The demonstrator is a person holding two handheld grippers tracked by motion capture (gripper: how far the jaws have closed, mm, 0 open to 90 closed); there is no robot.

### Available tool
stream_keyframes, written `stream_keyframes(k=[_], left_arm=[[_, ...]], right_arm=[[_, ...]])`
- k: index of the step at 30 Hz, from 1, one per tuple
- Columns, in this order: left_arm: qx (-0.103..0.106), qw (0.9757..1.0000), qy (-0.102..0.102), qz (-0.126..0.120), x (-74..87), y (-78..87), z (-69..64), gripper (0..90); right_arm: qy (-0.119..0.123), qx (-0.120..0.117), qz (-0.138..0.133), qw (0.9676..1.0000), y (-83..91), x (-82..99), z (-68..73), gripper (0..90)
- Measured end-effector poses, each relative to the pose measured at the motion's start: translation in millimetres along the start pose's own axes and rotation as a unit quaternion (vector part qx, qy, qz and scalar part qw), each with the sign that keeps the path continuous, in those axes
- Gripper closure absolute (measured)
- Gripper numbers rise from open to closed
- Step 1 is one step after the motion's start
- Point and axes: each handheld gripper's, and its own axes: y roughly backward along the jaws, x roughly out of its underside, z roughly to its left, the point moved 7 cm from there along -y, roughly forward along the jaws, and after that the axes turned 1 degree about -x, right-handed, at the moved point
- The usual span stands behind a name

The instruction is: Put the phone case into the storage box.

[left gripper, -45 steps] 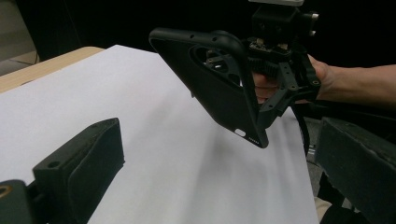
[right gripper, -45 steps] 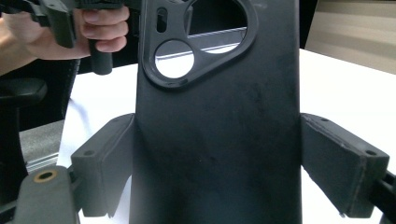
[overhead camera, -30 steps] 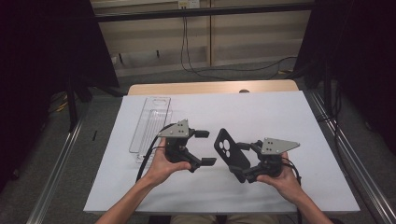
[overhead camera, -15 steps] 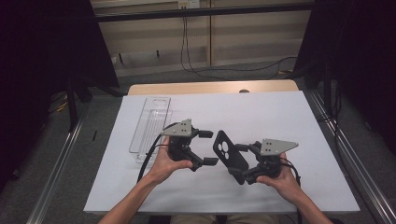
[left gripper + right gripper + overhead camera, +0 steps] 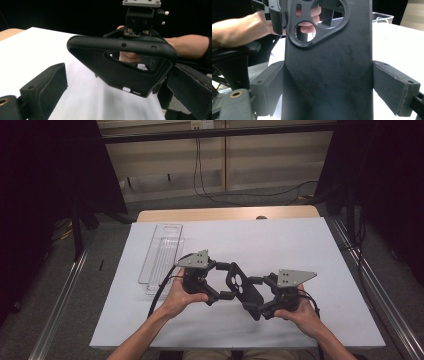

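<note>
Black phone case [image 5: 241,287] held above the white table [image 5: 280,245], near the person's edge and about midway across; it hangs between the two grippers, clear of the surface. Right gripper [image 5: 256,296] clamps the case by its long side edges; in the right gripper view both pads [image 5: 395,86] press flat against the sides of the case [image 5: 328,72], its back facing the camera, the triangular camera cut-out [image 5: 319,21] toward the far end. Left gripper [image 5: 226,281] sits at that far end with its jaws standing apart; in the left gripper view the near pad [image 5: 47,86] is well clear of the case [image 5: 120,66], the other jaw lies close by the case's lower right corner (contact there cannot be judged); so the left one is open around the case, not gripping.

Surroundings: a clear plastic tray [image 5: 161,257] lies lengthwise on the table to the left of the left hand [image 5: 181,296], near but not touching the grippers; its corner also shows in the right gripper view [image 5: 383,17]. A bare wooden strip of tabletop [image 5: 225,213] runs along the far edge; cables trail over the floor beyond. Nothing stands between the grippers and the case; the left hand's fingers [image 5: 308,27] show through the cut-out holes.
</note>
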Motion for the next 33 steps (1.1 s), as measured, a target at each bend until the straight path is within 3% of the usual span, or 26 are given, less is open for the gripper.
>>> stream_keyframes(k=[19, 25, 29, 33], left_arm=[[0.019, 0.9993, -0.017, -0.026, -5.6, -2.4, -7.4, 5.2], [0.034, 0.999, -0.02, -0.023, -5.7, -1.5, -9.9, 6.9], [0.03, 0.9988, -0.018, -0.033, -6.2, -3.6, -10.9, 8.7], [0.031, 0.9991, -0.018, -0.025, -5.4, -2.6, -10.3, 9.1]], right_arm=[[-0.011, -0.041, -0.006, 0.9991, -4.7, -1.2, 8.6, 13.7], [-0.012, -0.048, -0.006, 0.9988, -4.6, -1.2, 10.0, 13.7], [-0.015, -0.047, -0.007, 0.9987, -5.2, -1.0, 10.4, 13.7], [-0.013, -0.048, -0.006, 0.9987, -5.2, -0.9, 9.9, 13.7]])
